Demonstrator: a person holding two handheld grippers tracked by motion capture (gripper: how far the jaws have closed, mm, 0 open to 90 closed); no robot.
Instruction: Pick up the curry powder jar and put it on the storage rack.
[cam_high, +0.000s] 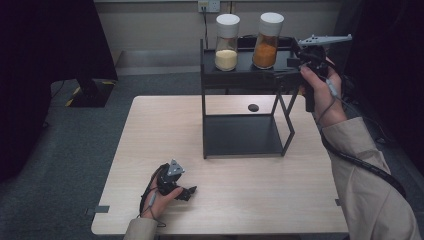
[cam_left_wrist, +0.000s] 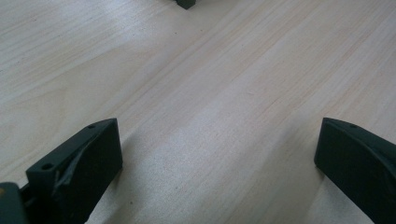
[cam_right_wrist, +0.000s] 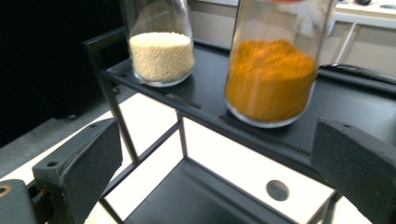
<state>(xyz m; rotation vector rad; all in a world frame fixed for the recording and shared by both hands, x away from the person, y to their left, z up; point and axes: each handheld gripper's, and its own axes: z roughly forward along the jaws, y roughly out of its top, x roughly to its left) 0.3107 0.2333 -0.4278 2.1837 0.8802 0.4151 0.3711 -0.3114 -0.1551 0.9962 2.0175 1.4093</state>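
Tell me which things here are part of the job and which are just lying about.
In the job:
- right gripper, fingers open, raised toward the orange powder jar
- orange powder jar, on the black shelf rack

Lying about:
- pale grain jar, beside it on the rack
- small black disc on the table
- left gripper, open, resting on the table

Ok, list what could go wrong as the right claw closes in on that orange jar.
1. The orange jar is tall and stands near the front edge of the rack's top shelf; a nudge from the open right claw may tip it off.
2. The pale-grain jar stands close beside it, so a wide approach might knock that one.
3. The glass looks smooth; a low or off-centre grip could let it slip.
The left claw rests open on the table, too far to steady anything.
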